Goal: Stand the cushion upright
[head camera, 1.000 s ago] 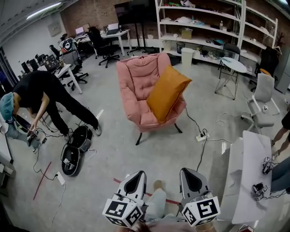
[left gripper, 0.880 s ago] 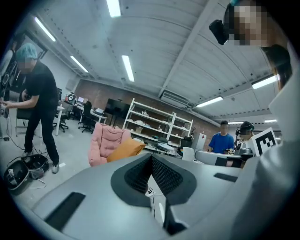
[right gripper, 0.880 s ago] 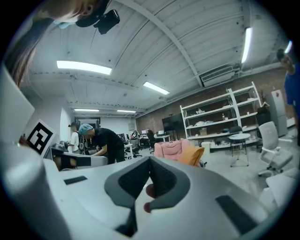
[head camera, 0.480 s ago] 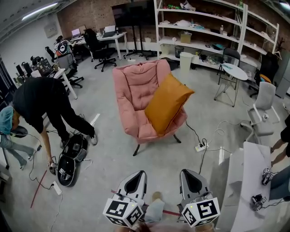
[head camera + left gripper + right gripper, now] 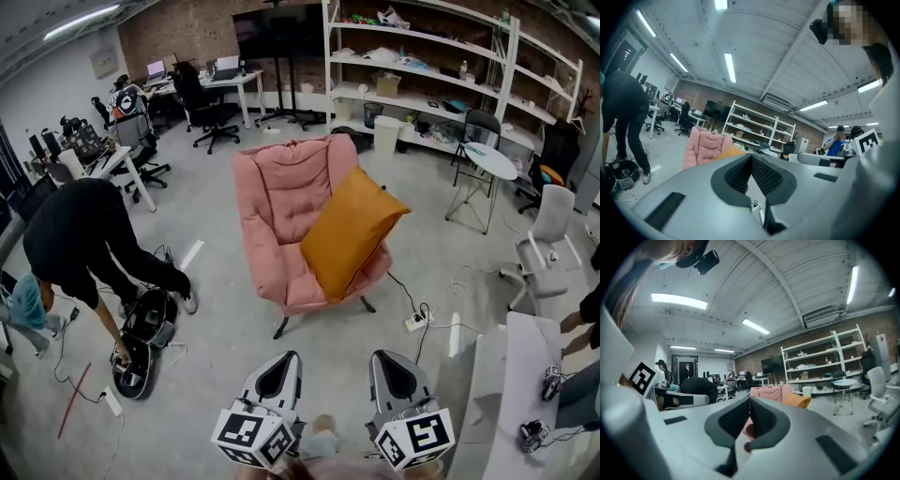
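Note:
An orange cushion [image 5: 352, 232] leans tilted against the right arm of a pink armchair [image 5: 281, 206] in the middle of the floor. It shows small and far off as the orange cushion [image 5: 733, 151] in the left gripper view and the orange cushion [image 5: 798, 401] in the right gripper view. My left gripper [image 5: 278, 364] and right gripper [image 5: 385, 358] are side by side at the bottom of the head view, well short of the chair. Both are shut with nothing between their jaws.
A person in black [image 5: 80, 244] bends over a round black device [image 5: 139, 339] on the floor at left. A power strip [image 5: 415, 322] and cables lie right of the chair. A white table [image 5: 516, 394] stands at right, with shelves [image 5: 422, 56] behind and office chairs around.
The armchair and cushion sit lower and nearer in the head view than before, as I have moved toward them. The person at left has bent further over the device. Both grippers stay shut.

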`<state>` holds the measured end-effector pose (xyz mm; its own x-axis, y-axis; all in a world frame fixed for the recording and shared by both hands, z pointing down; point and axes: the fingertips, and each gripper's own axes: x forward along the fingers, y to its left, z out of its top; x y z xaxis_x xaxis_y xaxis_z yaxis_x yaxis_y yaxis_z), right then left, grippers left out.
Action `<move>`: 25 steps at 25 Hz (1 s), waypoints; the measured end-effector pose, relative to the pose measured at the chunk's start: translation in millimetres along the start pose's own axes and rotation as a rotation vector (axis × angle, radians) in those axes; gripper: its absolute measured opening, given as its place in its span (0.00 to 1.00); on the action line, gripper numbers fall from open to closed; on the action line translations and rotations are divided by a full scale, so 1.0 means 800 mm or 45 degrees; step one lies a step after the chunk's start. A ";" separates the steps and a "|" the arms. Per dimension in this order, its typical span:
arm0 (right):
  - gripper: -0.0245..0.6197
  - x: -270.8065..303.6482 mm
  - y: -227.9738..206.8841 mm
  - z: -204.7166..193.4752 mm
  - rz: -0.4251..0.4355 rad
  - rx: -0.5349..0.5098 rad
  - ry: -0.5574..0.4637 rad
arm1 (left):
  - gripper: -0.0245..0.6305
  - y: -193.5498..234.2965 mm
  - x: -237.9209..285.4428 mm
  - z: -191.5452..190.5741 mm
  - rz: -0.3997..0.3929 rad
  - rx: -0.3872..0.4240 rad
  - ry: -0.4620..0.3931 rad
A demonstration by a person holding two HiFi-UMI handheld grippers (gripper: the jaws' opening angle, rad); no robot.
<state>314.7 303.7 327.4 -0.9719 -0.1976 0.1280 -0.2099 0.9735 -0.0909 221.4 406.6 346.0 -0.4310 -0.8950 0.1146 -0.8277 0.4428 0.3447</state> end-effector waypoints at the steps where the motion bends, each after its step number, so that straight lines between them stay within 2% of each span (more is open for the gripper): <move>1: 0.06 0.008 0.000 0.002 0.007 -0.005 -0.004 | 0.02 0.004 0.006 0.002 0.002 -0.002 -0.004; 12: 0.06 0.051 -0.020 0.009 0.010 -0.020 -0.022 | 0.02 0.026 0.054 0.013 -0.001 -0.001 -0.021; 19: 0.06 0.068 -0.060 0.006 -0.054 0.012 -0.040 | 0.02 0.026 0.095 0.008 -0.019 -0.001 0.012; 25: 0.06 0.112 -0.099 0.013 -0.055 0.039 -0.052 | 0.02 0.029 0.155 0.015 -0.036 0.016 0.021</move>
<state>243.4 207.6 336.1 -0.9653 -0.2443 0.0919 -0.2540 0.9602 -0.1162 144.1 306.4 356.9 -0.4014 -0.9080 0.1199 -0.8442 0.4176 0.3361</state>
